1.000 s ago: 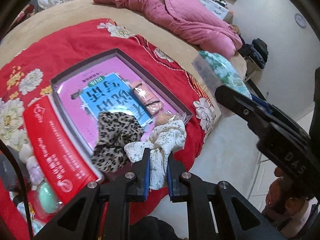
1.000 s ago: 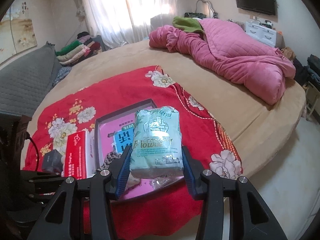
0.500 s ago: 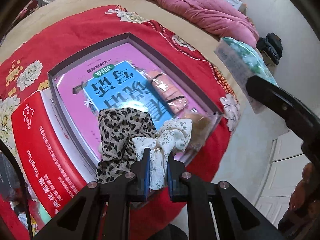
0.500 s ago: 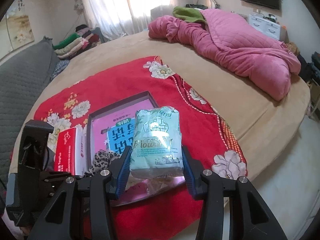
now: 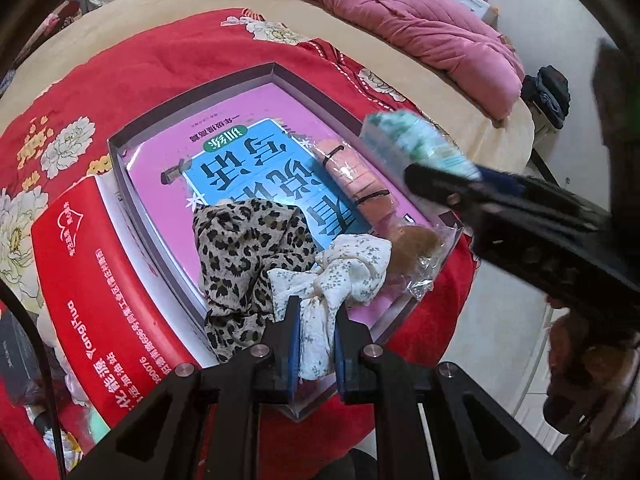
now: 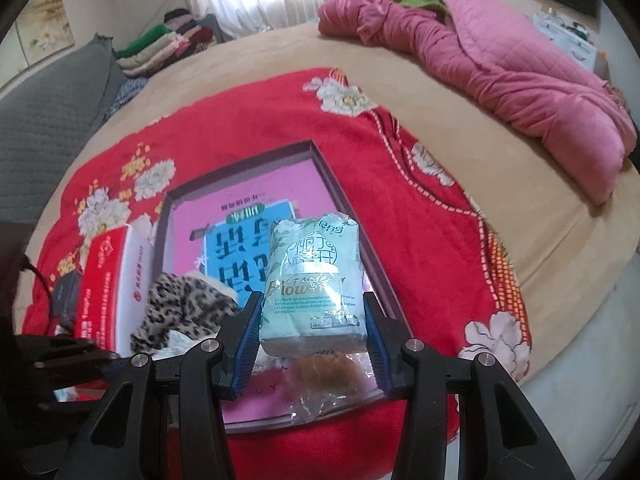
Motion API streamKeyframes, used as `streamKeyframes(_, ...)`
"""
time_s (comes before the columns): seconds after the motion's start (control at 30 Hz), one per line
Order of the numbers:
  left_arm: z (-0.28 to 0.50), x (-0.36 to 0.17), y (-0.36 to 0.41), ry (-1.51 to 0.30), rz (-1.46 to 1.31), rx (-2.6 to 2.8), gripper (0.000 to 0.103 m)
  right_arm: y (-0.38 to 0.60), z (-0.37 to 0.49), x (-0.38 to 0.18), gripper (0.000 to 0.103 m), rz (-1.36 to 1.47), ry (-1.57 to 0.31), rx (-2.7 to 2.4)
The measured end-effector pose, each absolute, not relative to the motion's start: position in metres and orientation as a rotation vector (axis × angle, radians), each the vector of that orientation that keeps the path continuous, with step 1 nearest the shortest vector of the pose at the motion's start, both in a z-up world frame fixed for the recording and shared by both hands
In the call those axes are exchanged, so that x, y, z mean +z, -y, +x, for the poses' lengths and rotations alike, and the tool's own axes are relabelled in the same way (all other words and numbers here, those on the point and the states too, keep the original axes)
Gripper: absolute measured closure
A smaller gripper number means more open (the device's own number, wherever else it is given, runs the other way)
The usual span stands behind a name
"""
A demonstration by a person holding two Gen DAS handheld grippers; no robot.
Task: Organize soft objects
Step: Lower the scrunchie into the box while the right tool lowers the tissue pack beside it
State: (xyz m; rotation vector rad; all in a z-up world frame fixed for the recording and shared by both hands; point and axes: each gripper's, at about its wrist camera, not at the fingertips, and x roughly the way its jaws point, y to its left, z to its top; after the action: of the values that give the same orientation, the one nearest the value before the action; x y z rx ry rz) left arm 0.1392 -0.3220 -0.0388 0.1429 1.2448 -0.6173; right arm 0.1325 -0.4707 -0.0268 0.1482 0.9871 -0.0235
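Observation:
My left gripper (image 5: 316, 322) is shut on a white floral cloth (image 5: 340, 268), which hangs over the near end of a shallow grey box (image 5: 276, 70) lined with a pink and blue booklet. A leopard-print cloth (image 5: 248, 248) lies in the box beside it. My right gripper (image 6: 312, 320) is shut on a pale green tissue pack (image 6: 314, 276) and holds it above the box (image 6: 320, 160). In the left wrist view the right gripper comes in from the right, with the tissue pack (image 5: 408, 140) over the box's right wall. A brown item in clear wrap (image 6: 324, 376) lies in the box below the pack.
The box sits on a red floral blanket (image 6: 248, 112) spread over a round tan bed (image 6: 400, 72). A red and white carton (image 5: 100, 264) lies left of the box. A pink quilt (image 6: 500, 64) is heaped at the bed's far side. Bare floor (image 5: 496, 320) lies right of the bed.
The right gripper has carried the tissue pack down and in over the box. The left gripper sank toward the box with the floral cloth, then held still.

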Motion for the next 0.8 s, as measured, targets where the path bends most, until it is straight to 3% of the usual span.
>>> streamKeyframes(0.8, 0.141, -0.042, 0.324, -1.262, 0.149, -0.63, 0.089, 0.473, 0.152, -0.065, 0.052, 0.156, -1.1, -0.021)
